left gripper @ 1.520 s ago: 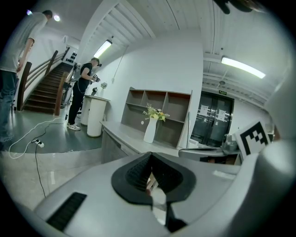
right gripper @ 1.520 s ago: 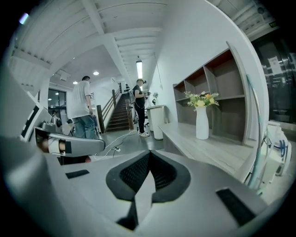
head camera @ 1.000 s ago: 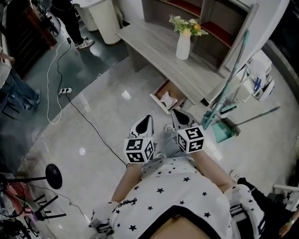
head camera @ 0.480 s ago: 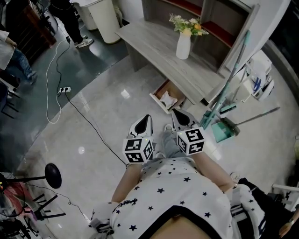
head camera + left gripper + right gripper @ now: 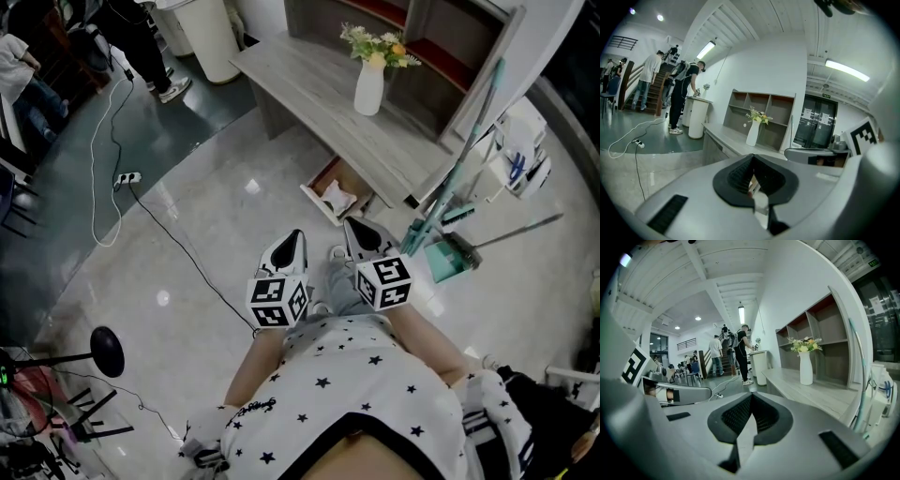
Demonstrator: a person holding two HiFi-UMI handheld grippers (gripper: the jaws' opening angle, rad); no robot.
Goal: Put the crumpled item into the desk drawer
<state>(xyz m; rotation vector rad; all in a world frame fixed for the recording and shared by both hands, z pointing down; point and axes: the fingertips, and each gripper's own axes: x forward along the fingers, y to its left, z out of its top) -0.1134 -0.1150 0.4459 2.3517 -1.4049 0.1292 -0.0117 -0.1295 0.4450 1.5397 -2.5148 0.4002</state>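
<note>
At the lower middle of the head view, the left tongs (image 5: 296,238) and right tongs (image 5: 352,227) are held side by side close to the body. Both are clenched on nothing, probably because nothing is left to carry. Just above them, near the frame's centre, the drawer (image 5: 322,176) is seen pulled out from under the surface (image 5: 319,89). The crumpled item (image 5: 336,199) lies inside it, so the placing is judged done. Higher up, a vase (image 5: 368,86) is set on the surface.
</note>
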